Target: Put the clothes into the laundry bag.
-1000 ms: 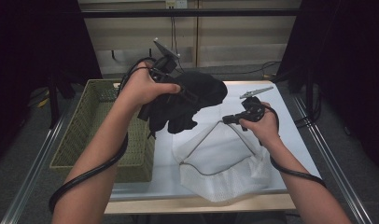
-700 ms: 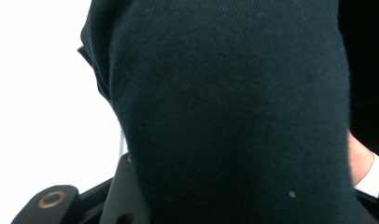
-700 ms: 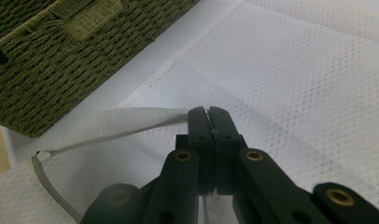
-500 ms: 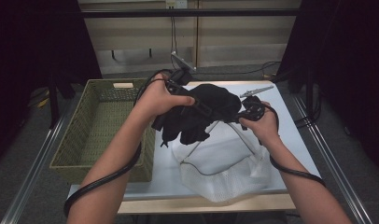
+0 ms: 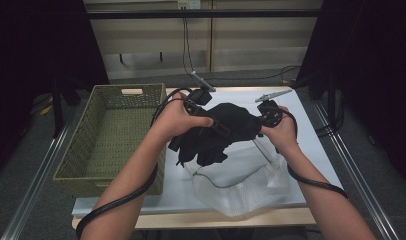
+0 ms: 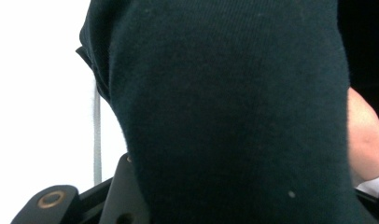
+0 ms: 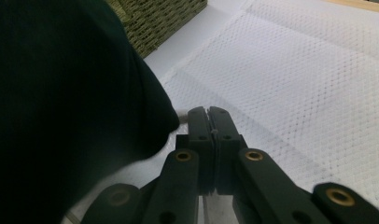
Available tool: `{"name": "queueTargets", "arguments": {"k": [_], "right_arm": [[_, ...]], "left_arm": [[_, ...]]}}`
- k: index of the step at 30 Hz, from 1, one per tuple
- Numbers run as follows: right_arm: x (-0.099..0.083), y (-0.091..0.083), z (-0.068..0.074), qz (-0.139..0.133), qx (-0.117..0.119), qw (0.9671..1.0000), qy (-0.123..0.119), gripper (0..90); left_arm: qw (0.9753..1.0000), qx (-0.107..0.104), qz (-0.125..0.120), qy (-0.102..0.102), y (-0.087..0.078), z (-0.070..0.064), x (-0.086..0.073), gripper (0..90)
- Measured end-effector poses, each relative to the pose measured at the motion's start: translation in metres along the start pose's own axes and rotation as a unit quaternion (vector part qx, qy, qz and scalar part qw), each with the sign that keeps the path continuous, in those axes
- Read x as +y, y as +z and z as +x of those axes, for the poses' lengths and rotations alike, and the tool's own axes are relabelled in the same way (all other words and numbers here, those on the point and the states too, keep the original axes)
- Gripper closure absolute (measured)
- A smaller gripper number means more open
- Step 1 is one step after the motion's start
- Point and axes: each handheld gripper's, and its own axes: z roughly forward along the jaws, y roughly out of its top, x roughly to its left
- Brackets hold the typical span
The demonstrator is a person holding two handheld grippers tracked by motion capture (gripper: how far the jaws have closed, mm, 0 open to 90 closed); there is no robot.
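Where two grippers meet: one black garment (image 5: 226, 132).

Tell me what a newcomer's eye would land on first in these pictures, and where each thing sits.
First the black garment, bunched and held up at mid-table between both hands, above the white mesh bag lying at the table's near edge. The left gripper is buried in the cloth, while the right gripper stands shut on the bag's rim, jaws pressed together. At the table's left sits an empty green woven basket.
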Motion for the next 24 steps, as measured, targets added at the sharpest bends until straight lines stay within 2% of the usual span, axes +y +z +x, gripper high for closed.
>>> {"name": "queueTargets", "arguments": {"k": [10, 13, 16, 20, 24], "right_arm": [[0.001, 0.001, 0.001, 0.001, -0.004, 1.0, -0.003, 89.4], [0.001, 0.001, 0.001, 0.0, -0.002, 1.0, -0.003, 89.4], [0.001, 0.001, 0.001, 0.0, -0.004, 1.0, -0.003, 89.4], [0.002, 0.001, 0.002, -0.002, -0.006, 1.0, -0.003, 89.4], [0.002, 0.001, 0.002, -0.002, -0.006, 1.0, 0.0, 89.4]], "left_arm": [[0.9999, 0.009, 0.012, 0.007, 0.017, 0.005, -0.009, 59.9], [0.9999, 0.011, 0.011, 0.002, 0.02, 0.005, -0.01, 59.9], [0.9997, 0.015, 0.019, 0.009, 0.026, 0.008, -0.011, 59.9], [0.9997, 0.017, 0.014, 0.013, 0.032, 0.007, -0.013, 59.9], [0.9996, 0.012, 0.018, 0.015, 0.035, 0.008, -0.015, 59.9]]}}
